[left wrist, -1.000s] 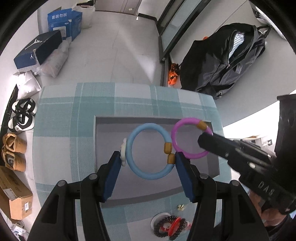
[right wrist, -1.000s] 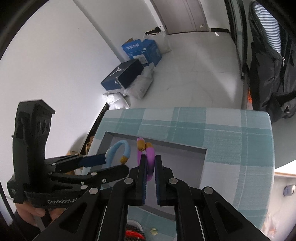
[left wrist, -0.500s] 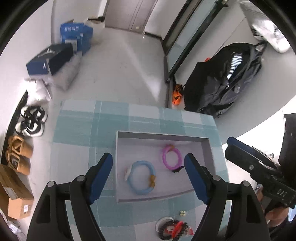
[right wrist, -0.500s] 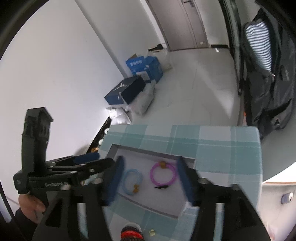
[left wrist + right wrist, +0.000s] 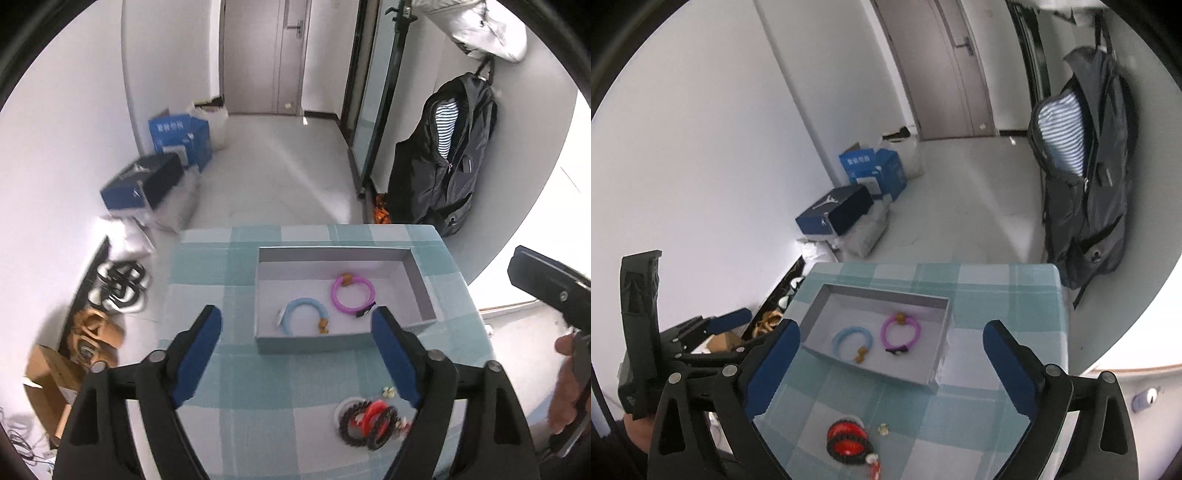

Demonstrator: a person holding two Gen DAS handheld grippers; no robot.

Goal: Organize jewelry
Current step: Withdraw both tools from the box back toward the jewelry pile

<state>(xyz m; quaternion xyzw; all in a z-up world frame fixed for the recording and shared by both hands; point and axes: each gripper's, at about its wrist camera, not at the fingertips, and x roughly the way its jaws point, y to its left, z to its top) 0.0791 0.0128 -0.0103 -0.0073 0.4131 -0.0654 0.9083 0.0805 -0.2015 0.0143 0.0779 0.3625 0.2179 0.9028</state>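
A grey tray [image 5: 332, 341] [image 5: 938, 380] sits on the teal checked table. Inside it lie a light blue bracelet [image 5: 293, 312] [image 5: 842, 338] and a purple bracelet [image 5: 364, 295] [image 5: 908, 325], side by side and free of both grippers. My left gripper [image 5: 297, 325] is above the table's near side, its jaws still opening, nothing between them. My right gripper [image 5: 892, 338] is also back from the tray, jaws opening wide and empty. A small dish of red and black jewelry [image 5: 369, 419] [image 5: 847, 445] rests near the front edge.
A tiny pale earring [image 5: 388, 392] [image 5: 883, 429] lies beside the dish. Beyond the table are blue boxes [image 5: 179, 142], shoes [image 5: 120, 284] on the floor at left, a black jacket [image 5: 443, 177] hanging at right, and a door [image 5: 284, 55] at the back.
Both grippers let go of the bracelets, which now lie in the tray. Both jaws opened wide and both hands pulled back and up from the tray.
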